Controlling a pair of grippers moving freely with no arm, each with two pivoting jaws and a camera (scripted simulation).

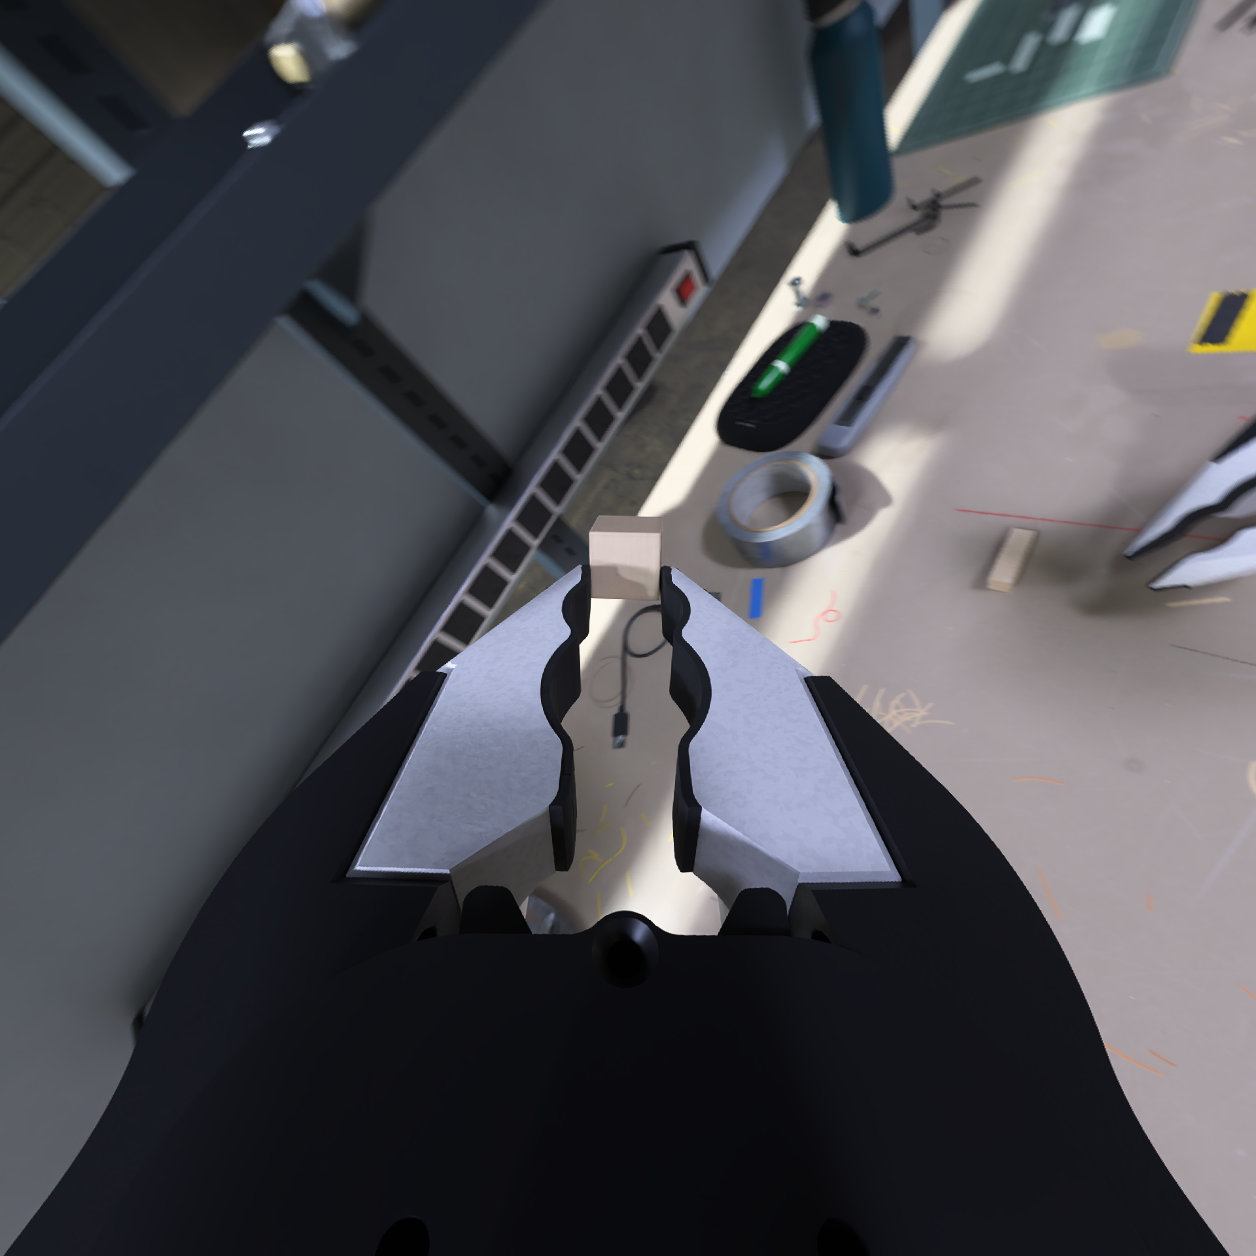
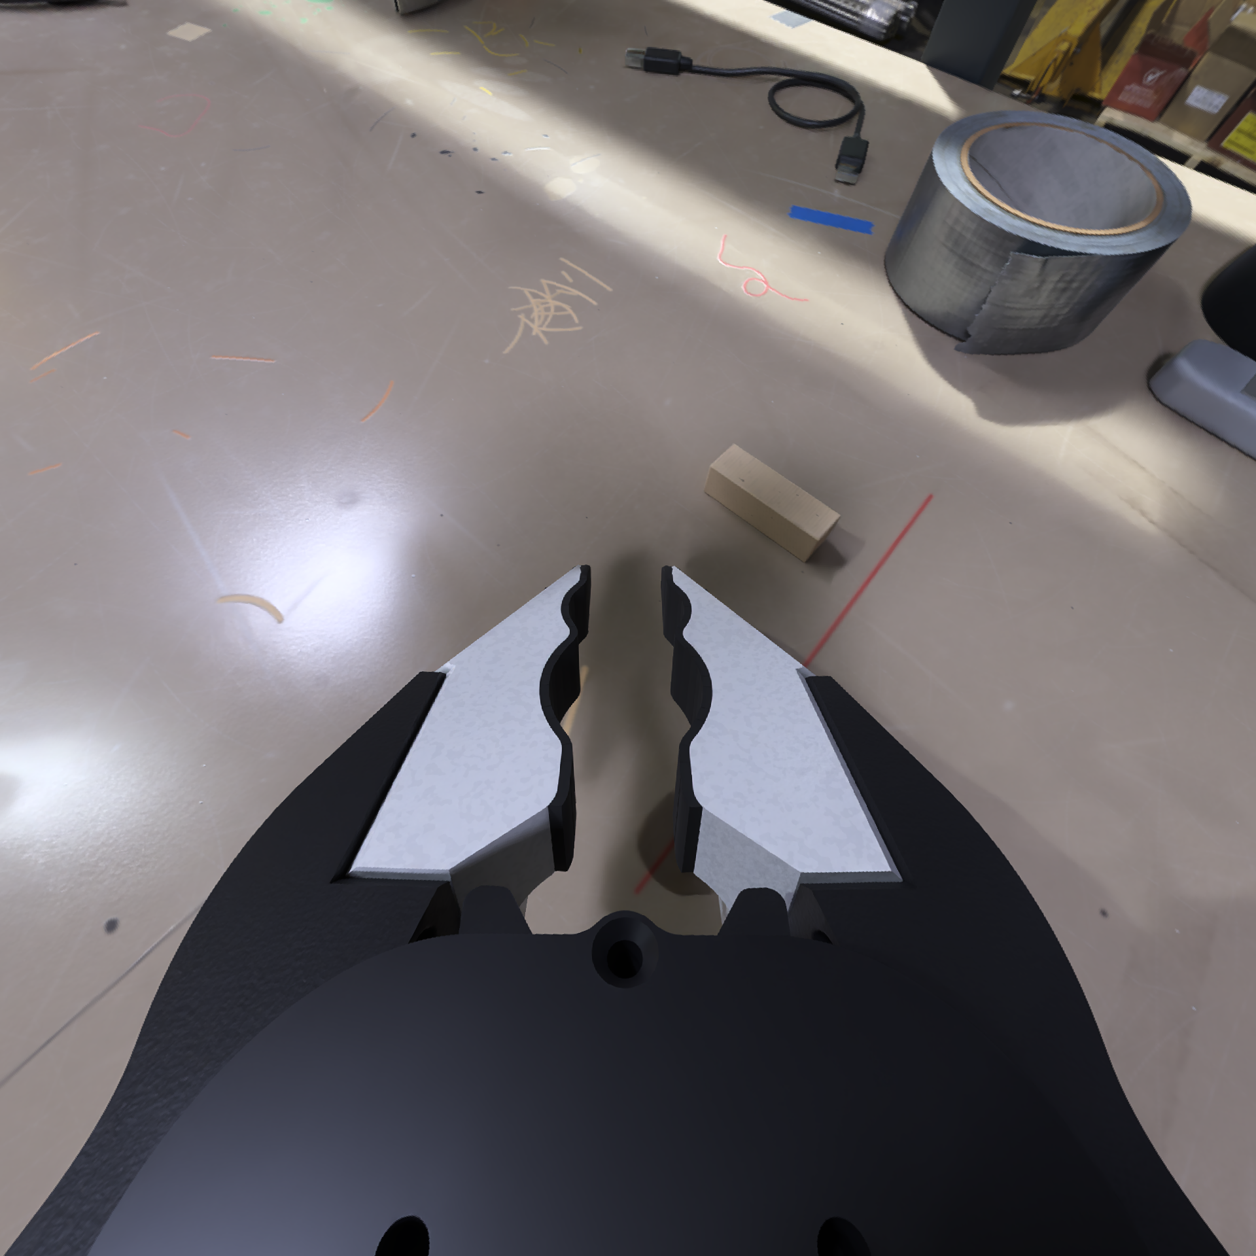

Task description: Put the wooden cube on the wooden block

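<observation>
My left gripper (image 1: 625, 578) is shut on the pale wooden cube (image 1: 625, 557), pinched between its fingertips and held in the air above the workbench's back edge. The wooden block (image 1: 1011, 559), a small pale bar, lies flat on the tan bench to the right. In the right wrist view the block (image 2: 771, 501) lies just ahead and right of my right gripper (image 2: 625, 578), which is open and empty, low over the bench. The right gripper's fingers (image 1: 1196, 537) show at the right edge of the left wrist view, beside the block.
A grey tape roll (image 1: 778, 506) (image 2: 1040, 231) stands behind the block. A black USB cable (image 1: 629, 679) (image 2: 781, 88), a green pen on a black oval tray (image 1: 788, 353), a grey knife (image 1: 866, 397), a power strip (image 1: 578, 442) and a blue bottle (image 1: 853, 115) lie along the back.
</observation>
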